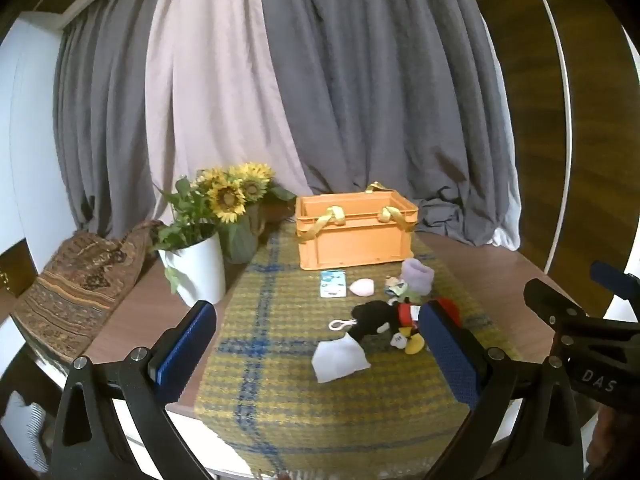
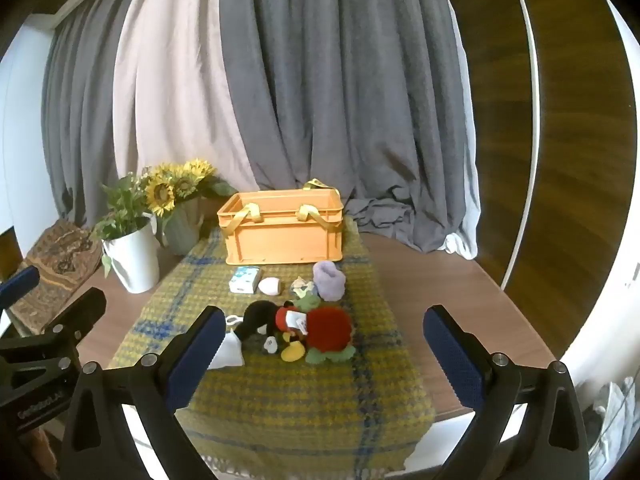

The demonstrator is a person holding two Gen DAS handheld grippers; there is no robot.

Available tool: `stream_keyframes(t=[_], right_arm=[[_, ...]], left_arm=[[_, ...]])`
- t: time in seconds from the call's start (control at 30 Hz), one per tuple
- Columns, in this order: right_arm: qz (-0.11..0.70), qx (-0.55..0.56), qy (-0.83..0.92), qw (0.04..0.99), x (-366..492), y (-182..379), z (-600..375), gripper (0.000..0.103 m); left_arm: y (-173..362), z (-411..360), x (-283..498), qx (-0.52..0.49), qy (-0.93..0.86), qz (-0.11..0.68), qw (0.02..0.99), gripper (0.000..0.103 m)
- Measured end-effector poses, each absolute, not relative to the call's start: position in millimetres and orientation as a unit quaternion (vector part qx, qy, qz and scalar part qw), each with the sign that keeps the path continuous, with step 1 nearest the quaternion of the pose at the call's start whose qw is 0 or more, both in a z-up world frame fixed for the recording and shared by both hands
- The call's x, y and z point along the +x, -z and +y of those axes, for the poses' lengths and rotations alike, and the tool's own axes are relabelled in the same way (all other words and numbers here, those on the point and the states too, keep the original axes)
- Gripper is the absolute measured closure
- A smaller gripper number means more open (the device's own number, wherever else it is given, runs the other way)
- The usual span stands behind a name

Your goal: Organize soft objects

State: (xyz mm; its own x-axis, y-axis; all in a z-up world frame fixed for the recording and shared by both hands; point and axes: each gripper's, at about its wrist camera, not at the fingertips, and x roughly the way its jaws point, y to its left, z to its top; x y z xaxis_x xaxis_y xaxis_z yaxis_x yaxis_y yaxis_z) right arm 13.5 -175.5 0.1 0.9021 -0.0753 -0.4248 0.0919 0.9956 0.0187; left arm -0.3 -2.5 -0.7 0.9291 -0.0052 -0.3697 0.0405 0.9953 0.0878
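An orange crate (image 1: 356, 236) (image 2: 284, 232) with yellow handles stands at the far end of a yellow-and-blue plaid cloth (image 1: 288, 380) (image 2: 304, 400). In front of it lie a tissue pack (image 1: 333, 283) (image 2: 245, 280), a pale pink puff (image 1: 362, 287) (image 2: 269, 286), a purple sock (image 1: 417, 276) (image 2: 329, 281), a black-and-red mouse plush (image 1: 384, 318) (image 2: 276, 320), a red round plush (image 2: 330, 328) and a white pouch (image 1: 340, 360) (image 2: 228, 354). My left gripper (image 1: 320, 356) and right gripper (image 2: 324, 356) are both open and empty, above the cloth's near part, short of the toys.
A white pot of sunflowers (image 1: 200, 268) (image 2: 134, 256) and a grey-wrapped bunch (image 1: 240, 240) stand at the left of the round wooden table (image 1: 500, 276) (image 2: 440, 288). A patterned cushion (image 1: 80, 288) lies far left. Grey curtains (image 2: 320, 100) hang behind.
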Motion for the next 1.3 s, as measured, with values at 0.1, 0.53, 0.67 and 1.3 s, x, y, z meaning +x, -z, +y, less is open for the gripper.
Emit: stream_keyframes(t=[0.1, 0.53, 0.67, 1.3], right_arm=[[0.217, 0.02, 0.043, 0.975, 15, -1, -177, 0.002], [0.212, 0.028, 0.058, 0.975, 7, -7, -188, 0.002], [0.212, 0.031, 0.057, 0.975, 8, -9, -190, 0.002], [0.206, 0.032, 0.06, 0.976, 10, -8, -193, 0.002]], left_arm=[[2, -3, 2, 0.042, 0.024, 0.201, 0.978, 0.0], [-10, -8, 1, 0.045, 0.027, 0.184, 0.982, 0.0], [-8, -9, -2, 0.045, 0.028, 0.18, 0.982, 0.0], [-6, -11, -2, 0.045, 0.025, 0.178, 0.983, 0.0]])
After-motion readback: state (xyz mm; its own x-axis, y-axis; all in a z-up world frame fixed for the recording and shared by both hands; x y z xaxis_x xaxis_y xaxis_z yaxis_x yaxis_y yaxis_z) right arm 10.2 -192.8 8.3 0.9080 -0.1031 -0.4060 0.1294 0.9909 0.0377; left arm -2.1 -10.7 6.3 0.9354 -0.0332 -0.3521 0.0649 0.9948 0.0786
